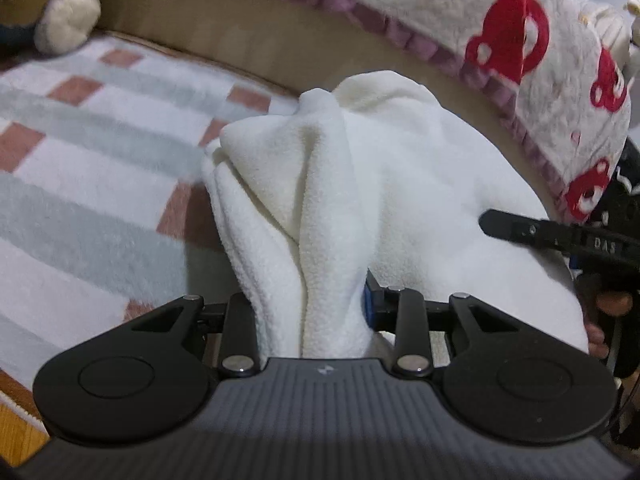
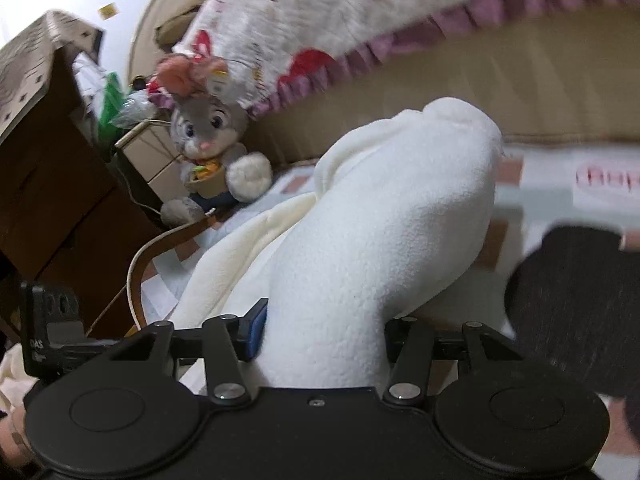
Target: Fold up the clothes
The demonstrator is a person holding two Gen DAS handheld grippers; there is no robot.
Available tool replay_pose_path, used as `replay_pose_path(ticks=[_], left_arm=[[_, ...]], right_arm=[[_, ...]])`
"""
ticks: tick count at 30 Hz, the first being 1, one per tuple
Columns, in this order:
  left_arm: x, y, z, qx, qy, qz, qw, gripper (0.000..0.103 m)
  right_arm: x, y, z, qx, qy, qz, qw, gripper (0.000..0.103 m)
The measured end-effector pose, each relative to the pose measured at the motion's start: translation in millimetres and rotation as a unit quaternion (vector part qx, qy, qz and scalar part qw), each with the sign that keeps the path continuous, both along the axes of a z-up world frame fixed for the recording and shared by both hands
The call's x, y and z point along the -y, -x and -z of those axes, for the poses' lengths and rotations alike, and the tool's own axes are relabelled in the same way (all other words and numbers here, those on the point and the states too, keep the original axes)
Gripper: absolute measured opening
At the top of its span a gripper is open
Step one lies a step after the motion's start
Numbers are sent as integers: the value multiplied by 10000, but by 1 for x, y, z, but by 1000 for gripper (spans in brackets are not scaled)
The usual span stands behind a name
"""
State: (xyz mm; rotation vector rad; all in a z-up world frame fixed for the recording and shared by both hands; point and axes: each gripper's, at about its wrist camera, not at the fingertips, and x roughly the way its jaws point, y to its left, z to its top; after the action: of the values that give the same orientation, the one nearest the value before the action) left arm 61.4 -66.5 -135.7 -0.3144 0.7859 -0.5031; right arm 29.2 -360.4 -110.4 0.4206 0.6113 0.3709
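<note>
A white fleece garment [image 1: 380, 168] lies bunched on a checked blanket [image 1: 100, 140]. In the left wrist view a thick fold of it rises between the jaws of my left gripper [image 1: 308, 308], which is shut on it; the fingertips are buried in the cloth. The right gripper's black finger [image 1: 520, 228] reaches in over the garment from the right. In the right wrist view another bunch of the white fleece garment [image 2: 380, 220] stands up between the jaws of my right gripper [image 2: 324, 336], which is shut on it. A blue pad [image 2: 258, 330] shows at its left side.
A beige padded backrest [image 1: 240, 28] runs behind the blanket, with a quilt printed with red bears [image 1: 520, 40] draped over it. A plush rabbit [image 2: 212, 140] sits at the blanket's corner beside a brown wooden cabinet [image 2: 60, 200]. A dark sleeve [image 2: 572, 300] is at the right.
</note>
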Motion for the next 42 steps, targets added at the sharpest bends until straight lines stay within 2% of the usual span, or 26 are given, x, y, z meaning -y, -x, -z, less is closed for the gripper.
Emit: replay_pose_path(ticks=[4,7,9,14,17,20,25,28,31,33,35,37,39,40,41,42], left_arm=[[-15,11,-26,290,-2,-58,9996,31],[-30,12,-43,371,-259,-4,9990,32],[-45,8,-56,436,-475,43,9979,32],[-93,-18,-80,364,-663,-80,9971,32],[-120,-34,-88,376,-798,-248,9958,32],[-134,-47,-92,603,-1156,-290,9910,32],[-174,-90,-94,897,-940,-462,9904,32],[-182,-118,-100,1061,-1129,-564,9863,32],[-190,-151,-94,873,-1247,-594,9866,35],[-197,-170,-84,730,-1243,-703,9871,40],[-198,-188,-61,526,-1365,-935,9848,42],[-197,-201,-29,213,-1685,-1256,9774,48],[-198,-204,-2,-140,-1966,-1578,9676,48],[-204,-199,8,-297,-1780,-1705,9687,49],[-214,-190,14,-404,-1377,-1850,9722,49],[-224,-181,20,-511,-973,-1991,9738,49]], right_arm=[[-9,8,-31,317,142,-105,9993,56],[-27,11,-46,546,274,-193,9979,56],[-43,7,-55,651,331,-239,9970,56],[-88,-16,-68,834,241,-301,9958,56],[-114,-37,-69,897,172,-379,9951,56],[-135,-60,-68,949,95,-444,9944,56],[-155,-113,-71,1157,103,-558,9917,55],[-163,-151,-72,1313,87,-603,9895,55],[-173,-179,-66,1379,46,-543,9889,55],[-176,-191,-54,1324,-33,-398,9904,56],[-179,-206,-33,1086,-97,-146,9939,58],[-184,-224,-6,691,30,152,9975,69],[-190,-246,27,39,384,391,9985,70],[-189,-255,44,-371,462,528,9968,75],[-184,-257,56,-649,316,686,9950,77],[-176,-253,60,-709,19,749,9947,77]])
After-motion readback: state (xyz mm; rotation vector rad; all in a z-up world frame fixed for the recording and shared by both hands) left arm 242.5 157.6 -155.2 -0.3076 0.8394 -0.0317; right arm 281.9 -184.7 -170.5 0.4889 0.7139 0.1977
